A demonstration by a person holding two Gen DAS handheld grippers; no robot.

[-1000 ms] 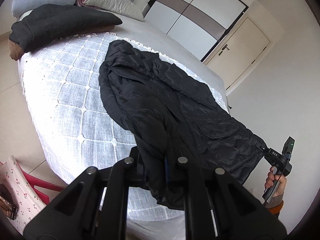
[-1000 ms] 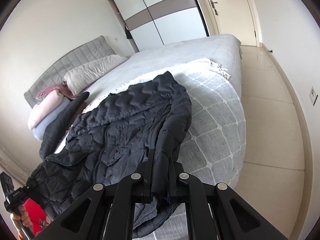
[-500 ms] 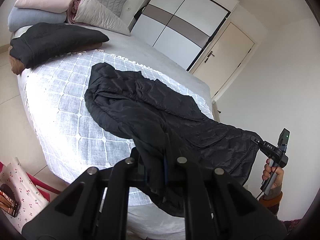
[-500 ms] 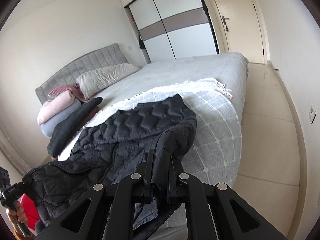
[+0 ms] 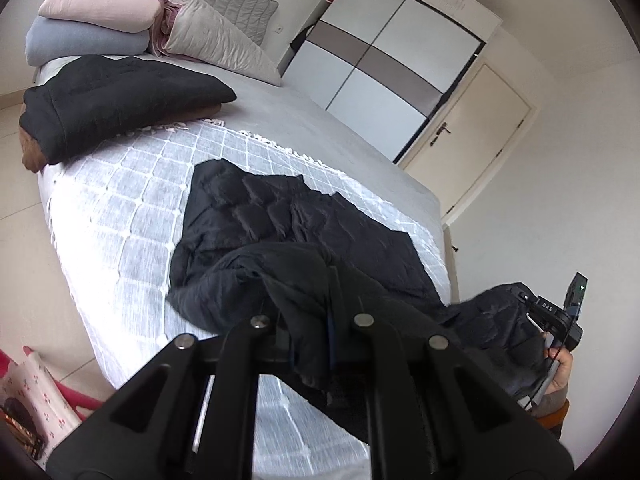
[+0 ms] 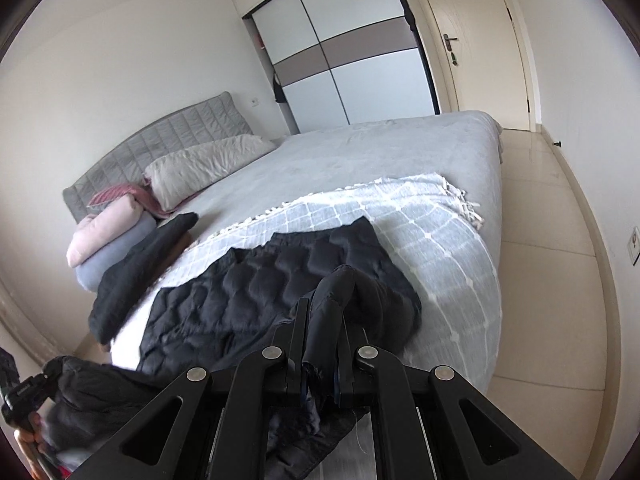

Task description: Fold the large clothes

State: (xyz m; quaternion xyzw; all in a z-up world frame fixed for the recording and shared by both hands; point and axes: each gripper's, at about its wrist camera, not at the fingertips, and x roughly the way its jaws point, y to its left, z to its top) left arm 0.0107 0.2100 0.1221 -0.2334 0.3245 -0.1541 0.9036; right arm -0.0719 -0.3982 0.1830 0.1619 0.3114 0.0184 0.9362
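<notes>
A black quilted jacket (image 5: 288,220) lies on the white checked throw (image 5: 120,216) over the bed, and its near edge is lifted off the mattress. My left gripper (image 5: 312,320) is shut on one bunched corner of that edge. My right gripper (image 6: 323,316) is shut on the other corner, where the fabric stands up between its fingers. In the left wrist view the right gripper (image 5: 554,314) shows at the far right in a hand, with the jacket stretched to it. In the right wrist view the jacket (image 6: 280,280) sags down to the left gripper (image 6: 24,396) at the lower left.
A folded black garment (image 5: 112,100) lies on a brown one near the bed's head, beside stacked pink and blue bedding (image 5: 92,24) and a pillow (image 5: 216,36). A wardrobe (image 5: 380,68) and a door (image 5: 472,136) stand beyond. A cherry-print bag (image 5: 24,396) sits at lower left.
Both grippers have risen and drawn back from the bed with the jacket's near edge. The jacket has slid toward me and less of it lies flat.
</notes>
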